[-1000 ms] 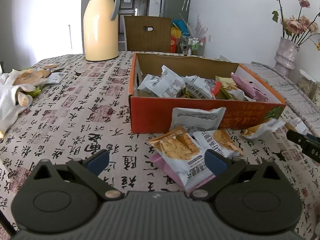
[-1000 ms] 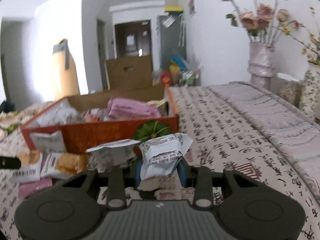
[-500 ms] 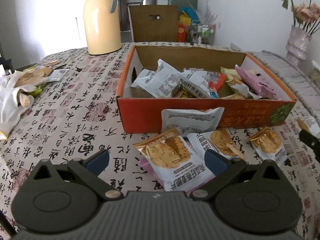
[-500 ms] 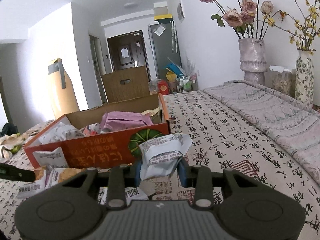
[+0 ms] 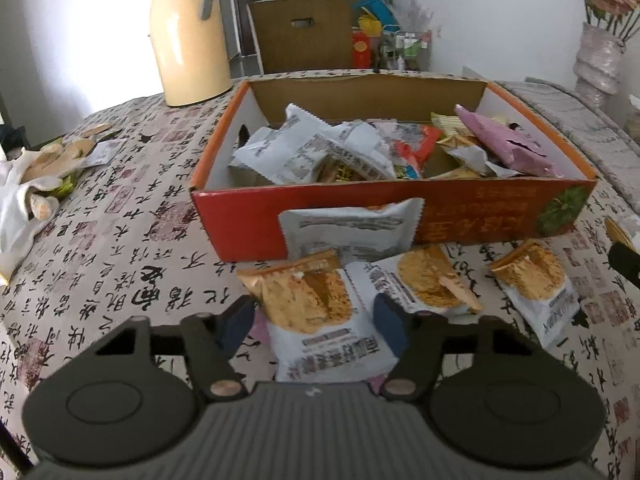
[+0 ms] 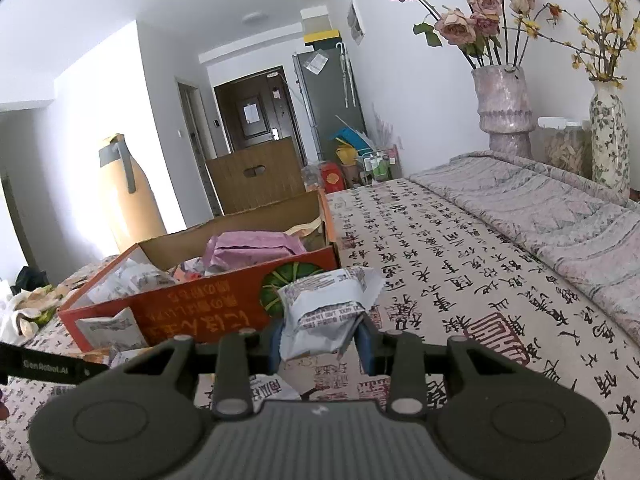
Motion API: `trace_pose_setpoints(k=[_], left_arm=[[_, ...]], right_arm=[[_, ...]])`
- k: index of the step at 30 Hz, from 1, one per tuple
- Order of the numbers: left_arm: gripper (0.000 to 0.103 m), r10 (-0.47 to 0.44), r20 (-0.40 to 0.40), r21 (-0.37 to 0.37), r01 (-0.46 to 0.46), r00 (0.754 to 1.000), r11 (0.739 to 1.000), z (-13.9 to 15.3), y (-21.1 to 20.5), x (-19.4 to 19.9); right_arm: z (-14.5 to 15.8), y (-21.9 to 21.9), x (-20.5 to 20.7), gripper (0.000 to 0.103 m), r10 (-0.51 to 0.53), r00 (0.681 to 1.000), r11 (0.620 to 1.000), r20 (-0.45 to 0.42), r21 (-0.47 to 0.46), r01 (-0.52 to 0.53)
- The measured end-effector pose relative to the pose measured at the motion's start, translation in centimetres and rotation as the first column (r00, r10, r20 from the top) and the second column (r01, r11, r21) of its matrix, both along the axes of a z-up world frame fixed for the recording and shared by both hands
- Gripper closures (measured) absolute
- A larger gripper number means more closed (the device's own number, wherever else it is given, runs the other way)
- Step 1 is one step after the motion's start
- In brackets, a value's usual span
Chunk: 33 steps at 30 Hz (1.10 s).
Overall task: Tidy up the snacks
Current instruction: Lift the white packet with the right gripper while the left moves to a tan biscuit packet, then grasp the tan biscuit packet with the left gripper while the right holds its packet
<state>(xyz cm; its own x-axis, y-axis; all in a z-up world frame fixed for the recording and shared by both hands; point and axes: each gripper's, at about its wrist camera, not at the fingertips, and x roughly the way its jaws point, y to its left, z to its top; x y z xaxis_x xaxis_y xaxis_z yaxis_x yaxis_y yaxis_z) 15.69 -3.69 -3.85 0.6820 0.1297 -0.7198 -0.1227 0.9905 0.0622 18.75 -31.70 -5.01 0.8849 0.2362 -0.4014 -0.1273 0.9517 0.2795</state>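
- The left gripper points down at the table, just in front of the box.
- Its jaws have just been closing. A cracker pack lies between them, on top of a pink pack whose edge shows under it.
- The blue pads stand just beside the two sides of the cracker pack; I cannot tell if they already press on it.
- The right gripper is clamped on a white pack and holds it above the table, near the right corner of the box.
- The box is orange, open at the top, and holds many packs: white ones on the left, a red one in the middle, a pink one on the right.
- One white pack leans upright against the front wall of the box.
- Two more cracker packs lie flat on the table to the right: one is just beside the pack between the left jaws, the other is farther right.
- A yellow jug stands behind the box on the left.
- A vase with roses stands at the far right side of the table.
- A white cloth with small things on it lies at the left edge.
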Motion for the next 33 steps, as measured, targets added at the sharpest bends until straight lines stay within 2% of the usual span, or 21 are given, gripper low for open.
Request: trace_pose_setpoints(k=[2, 5, 10, 21, 24, 26, 33], left_arm=[[0.047, -0.007, 0.009, 0.004, 0.007, 1.0, 1.0, 0.0, -0.1, -0.2], [0.052, -0.013, 0.018, 0.004, 0.013, 1.0, 1.0, 0.1, -0.1, -0.6], [0.054, -0.023, 0.02, -0.031, 0.024, 1.0, 0.999, 0.2, 0.6, -1.2], [0.064, -0.049, 0.052, -0.057, 0.052, 0.997, 0.997, 1.0, 1.1, -2.6], [0.07, -0.055, 0.065, -0.057, 0.059, 0.996, 0.997, 1.2, 1.3, -2.8], [0.079, -0.06, 0.079, -0.061, 0.065, 0.995, 0.996, 1.4, 1.5, -3.0], [0.083, -0.086, 0.124, -0.072, 0.095, 0.989, 0.993, 2.6, 1.7, -3.9]], right_arm=[[0.0, 0.0, 0.0, 0.067, 0.0, 1.0, 1.0, 0.002, 0.004, 0.0], [0.0, -0.1, -0.1, 0.067, -0.001, 1.0, 1.0, 0.003, 0.009, 0.001], [0.0, -0.1, -0.1, 0.067, -0.005, 1.0, 1.0, 0.003, 0.012, 0.005], [-0.1, -0.2, -0.1, 0.067, -0.005, 1.0, 1.0, 0.003, 0.014, 0.005], [-0.1, -0.1, -0.1, 0.067, -0.004, 1.0, 1.0, 0.005, 0.01, 0.004], [-0.1, 0.0, -0.1, 0.067, -0.006, 1.0, 1.0, 0.004, 0.007, 0.006], [0.1, 0.3, -0.2, 0.067, -0.006, 1.0, 1.0, 0.008, -0.013, 0.006]])
